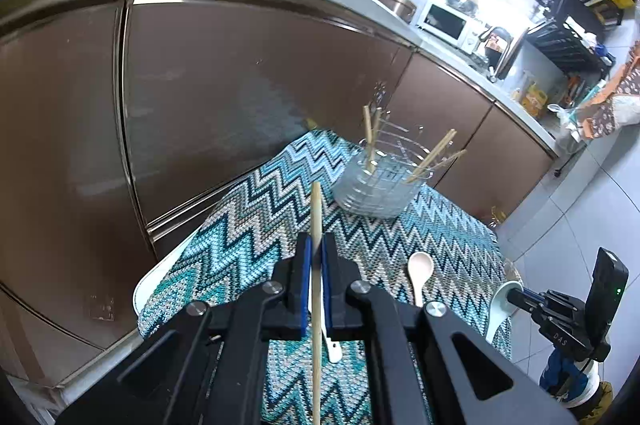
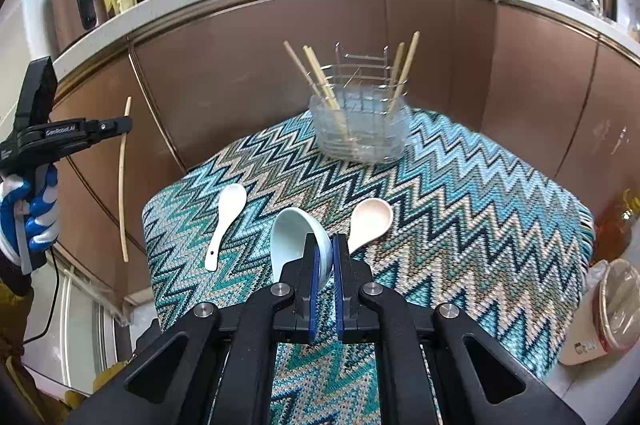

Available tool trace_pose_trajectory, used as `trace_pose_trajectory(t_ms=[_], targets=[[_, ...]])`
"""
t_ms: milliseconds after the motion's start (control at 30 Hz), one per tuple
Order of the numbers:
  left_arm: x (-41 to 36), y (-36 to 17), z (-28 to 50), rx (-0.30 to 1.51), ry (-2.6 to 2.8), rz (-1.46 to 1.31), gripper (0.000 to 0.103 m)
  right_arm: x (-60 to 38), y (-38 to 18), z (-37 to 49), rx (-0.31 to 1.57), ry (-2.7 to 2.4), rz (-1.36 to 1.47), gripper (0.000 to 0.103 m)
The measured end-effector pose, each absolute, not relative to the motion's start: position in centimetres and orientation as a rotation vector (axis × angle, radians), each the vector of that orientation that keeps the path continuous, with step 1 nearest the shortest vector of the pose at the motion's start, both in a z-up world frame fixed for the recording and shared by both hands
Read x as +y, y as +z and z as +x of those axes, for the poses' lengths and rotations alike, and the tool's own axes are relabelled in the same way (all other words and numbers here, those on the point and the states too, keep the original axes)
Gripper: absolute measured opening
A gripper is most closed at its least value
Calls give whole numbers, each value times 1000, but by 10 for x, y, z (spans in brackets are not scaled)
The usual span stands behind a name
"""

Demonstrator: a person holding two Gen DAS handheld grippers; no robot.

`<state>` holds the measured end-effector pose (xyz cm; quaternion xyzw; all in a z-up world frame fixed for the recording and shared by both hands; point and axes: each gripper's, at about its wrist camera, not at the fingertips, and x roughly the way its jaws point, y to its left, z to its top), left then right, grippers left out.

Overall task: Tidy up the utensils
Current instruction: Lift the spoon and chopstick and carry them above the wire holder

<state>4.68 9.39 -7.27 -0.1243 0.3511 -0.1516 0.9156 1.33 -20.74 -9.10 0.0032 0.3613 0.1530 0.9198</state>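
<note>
White spoon [image 2: 224, 221] — right view only

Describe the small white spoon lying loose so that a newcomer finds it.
Start at the zigzag cloth. Near its left edge lies the white spoon, bowl pointing away. Unlike the beige spoon, it is narrow and pure white, and no tongs hold it.

Right gripper [image 2: 324, 245]: jaws closed on pale blue spoon [image 2: 298, 237], bowl tilted up. Desk cloth, zigzag teal [image 2: 460, 193]: white spoon [image 2: 226, 221] left, beige spoon [image 2: 370, 221] right, both lying flat. Wire utensil holder [image 2: 360, 117] at far edge, chopsticks [image 2: 324, 85] leaning inside. Left gripper [image 2: 120, 127], gloved hand [image 2: 30, 213], clamping one chopstick [image 2: 123, 185].
</note>
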Motion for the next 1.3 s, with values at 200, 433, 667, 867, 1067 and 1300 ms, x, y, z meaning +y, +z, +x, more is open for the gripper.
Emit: trace_pose_trajectory(t_ms=[200,433,667,867,1067,1300], targets=[[79,-59,36,690,-334,-230,4,-218,-77,-3,681,267,11,7],[60,-44,41,652,-361,-204,4,-221,-59,-1,620,237,-3,7],[49,-29,57,600,-375,-212,4,-218,-33,18,542,229,-4,7],[38,-16,78,553,-372,-211,4,-216,-14,44,486,228,-20,7],[19,3,105,494,-395,-215,4,-216,7,71,419,200,-46,7],[-10,29,141,382,-393,-216,4,-215,30,110,332,158,-66,7]])
